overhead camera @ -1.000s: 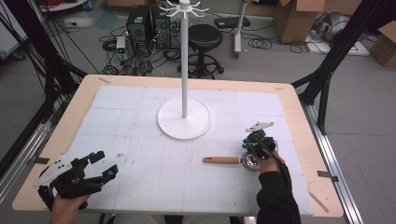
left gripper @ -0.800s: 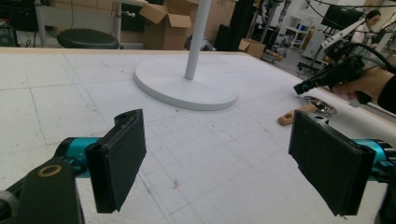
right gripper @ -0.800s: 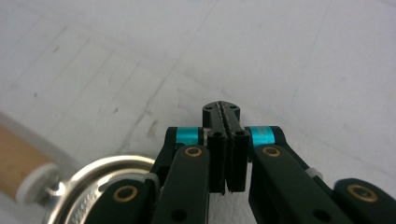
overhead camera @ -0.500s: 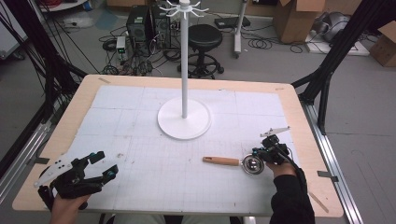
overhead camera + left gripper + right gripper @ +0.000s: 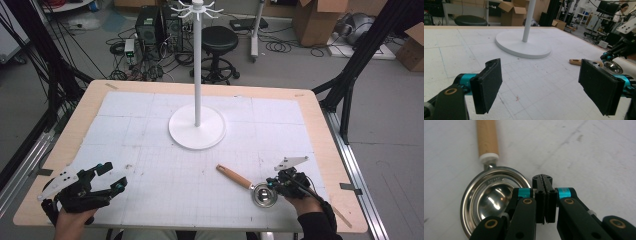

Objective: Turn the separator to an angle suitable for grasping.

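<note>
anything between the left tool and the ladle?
Nothing. In the high view, bare white mat runs from the open left tool to the ladle; the left gripper view agrees.

The stamp inside the ladle's (image 5: 490, 200) rim is too blurred to read.

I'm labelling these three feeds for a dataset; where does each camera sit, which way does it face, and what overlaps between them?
High view: above the person's side, looking forward and down on the wooden table; both forearms, left gripper, right gripper.
Left gripper view: rides the left gripper, looking across the table between open jaws at the white round-based stand.
Right gripper view: rides the right gripper, looking down past shut jaws beside the steel strainer with wooden handle.
Shared: the strainer appears in all three.
</note>
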Tool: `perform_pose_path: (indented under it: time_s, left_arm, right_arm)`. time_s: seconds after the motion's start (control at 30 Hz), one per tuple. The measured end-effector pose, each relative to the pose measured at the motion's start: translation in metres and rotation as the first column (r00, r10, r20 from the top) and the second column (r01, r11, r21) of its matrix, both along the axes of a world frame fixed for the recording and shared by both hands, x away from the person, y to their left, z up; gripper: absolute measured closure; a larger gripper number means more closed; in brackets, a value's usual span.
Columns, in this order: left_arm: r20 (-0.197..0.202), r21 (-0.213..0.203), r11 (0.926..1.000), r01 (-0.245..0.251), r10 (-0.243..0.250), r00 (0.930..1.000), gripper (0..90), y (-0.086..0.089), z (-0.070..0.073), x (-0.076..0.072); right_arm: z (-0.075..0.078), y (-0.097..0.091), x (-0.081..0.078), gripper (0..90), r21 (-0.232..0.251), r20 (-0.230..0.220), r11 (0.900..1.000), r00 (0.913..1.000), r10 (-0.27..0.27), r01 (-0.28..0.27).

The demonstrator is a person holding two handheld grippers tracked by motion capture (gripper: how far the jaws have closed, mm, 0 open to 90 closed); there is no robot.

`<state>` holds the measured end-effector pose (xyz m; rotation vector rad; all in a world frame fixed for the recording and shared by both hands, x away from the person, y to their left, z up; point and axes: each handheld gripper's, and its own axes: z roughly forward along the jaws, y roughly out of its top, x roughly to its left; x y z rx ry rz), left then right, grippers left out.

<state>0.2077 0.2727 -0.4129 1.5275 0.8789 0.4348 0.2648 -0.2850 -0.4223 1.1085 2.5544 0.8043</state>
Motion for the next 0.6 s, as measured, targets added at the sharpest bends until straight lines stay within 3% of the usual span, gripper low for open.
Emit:
perform_pose_path:
  time_s: [0.2,0.27,0.3,0.33,0.43,0.47,0.5,0.53,0.57,0.6]
  left_arm:
    - [0.0,0.002,1.0,-0.001,0.001,1.0,19.4,0.001,0.0,0.0]
    - [-0.001,0.001,1.0,-0.001,0.001,1.0,19.4,0.0,0.0,0.0]
    - [0.0,0.0,1.0,0.0,0.0,1.0,19.4,0.0,0.0,-0.001]
    - [0.001,0.001,1.0,-0.001,0.001,1.0,19.4,0.0,0.0,0.0]
    - [0.0,-0.005,1.0,-0.001,0.001,1.0,19.4,0.001,0.001,-0.001]
    - [0.0,-0.008,1.0,0.001,-0.001,1.0,19.4,0.001,0.001,-0.001]
    - [-0.003,-0.015,0.9999,0.001,-0.001,1.0,19.6,0.001,0.001,-0.001]
    - [-0.006,-0.017,0.9998,0.004,-0.004,1.0,19.6,0.001,0.001,-0.001]
    - [-0.014,-0.036,0.9993,0.011,-0.012,0.9998,19.6,0.001,0.001,-0.001]
    - [-0.014,-0.036,0.9993,0.011,-0.012,0.9998,19.5,0.001,0.001,-0.001]
  right_arm:
    - [-0.003,0.005,-0.016,90.0,0.026,0.004,0.9995,0.9999,0.016,-0.016]
    - [-0.002,0.003,-0.02,89.6,0.016,0.043,0.9999,0.9991,0.006,-0.007]
    - [-0.001,0.002,-0.023,80.9,0.009,0.093,0.9998,0.9956,-0.016,0.015]
    - [0.003,0.0,-0.026,74.0,0.033,0.129,0.9983,0.9903,-0.052,0.048]
    - [0.019,-0.006,-0.035,63.3,0.166,0.217,0.9833,0.9698,-0.111,0.075]
    - [0.019,-0.006,-0.035,63.3,0.166,0.217,0.9833,0.9698,-0.111,0.075]
    - [0.026,-0.007,-0.041,38.9,0.251,0.276,0.9659,0.9516,-0.135,0.064]
    - [0.026,-0.007,-0.041,38.9,0.251,0.276,0.9659,0.9516,-0.135,0.064]
    - [0.028,-0.007,-0.043,26.7,0.26,0.295,0.9637,0.9455,-0.138,0.06]
    - [0.029,-0.007,-0.044,20.5,0.28,0.298,0.9582,0.9434,-0.146,0.06]
